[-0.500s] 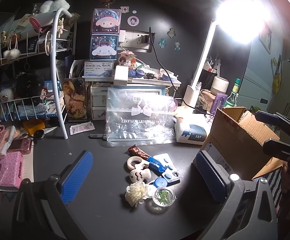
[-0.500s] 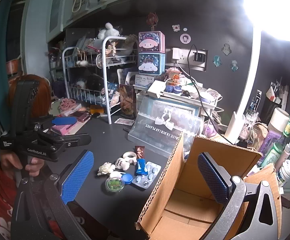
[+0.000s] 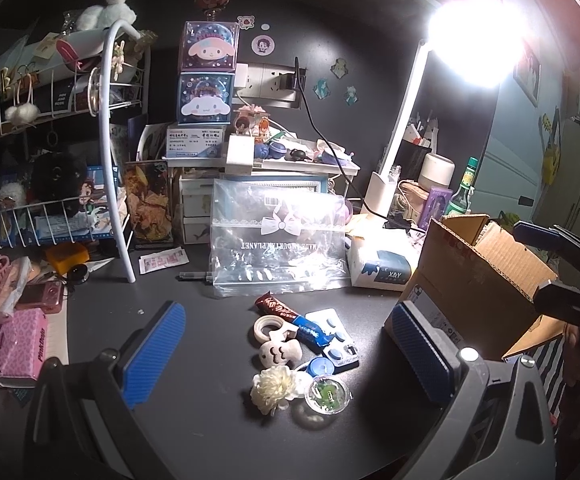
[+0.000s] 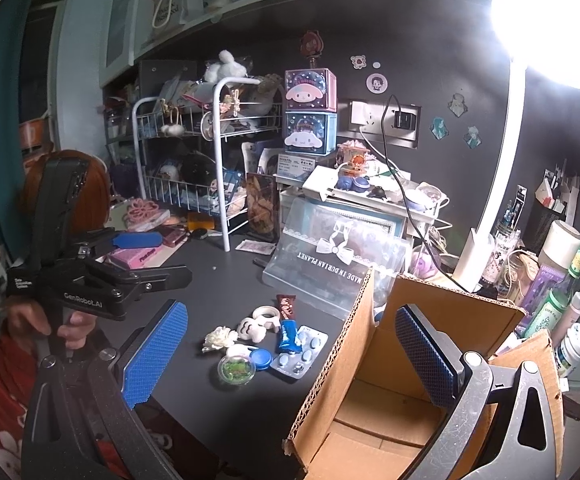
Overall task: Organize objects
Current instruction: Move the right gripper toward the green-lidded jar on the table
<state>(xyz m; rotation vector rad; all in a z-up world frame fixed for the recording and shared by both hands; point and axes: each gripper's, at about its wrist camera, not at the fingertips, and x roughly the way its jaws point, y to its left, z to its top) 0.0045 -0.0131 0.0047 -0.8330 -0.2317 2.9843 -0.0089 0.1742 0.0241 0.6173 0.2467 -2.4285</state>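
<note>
A cluster of small items lies on the dark desk: a white flower (image 3: 272,387), a clear round case with green inside (image 3: 327,393), a blue cap (image 3: 322,368), a pill blister pack (image 3: 336,338), a blue wrapper (image 3: 310,330), a brown chocolate bar (image 3: 275,307), a tape roll (image 3: 269,326) and a white figure (image 3: 279,353). My left gripper (image 3: 287,358) is open and empty, hovering just before the cluster. An open cardboard box (image 4: 394,384) stands right of the items. My right gripper (image 4: 290,354) is open and empty, its right finger over the box.
A clear plastic bag (image 3: 279,240) leans behind the items. A white wire rack (image 3: 49,160) stands far left, a pink tissue pack (image 3: 17,344) near the left edge. A desk lamp (image 3: 394,140), tissue box (image 3: 382,268) and bottles (image 4: 562,308) crowd the right.
</note>
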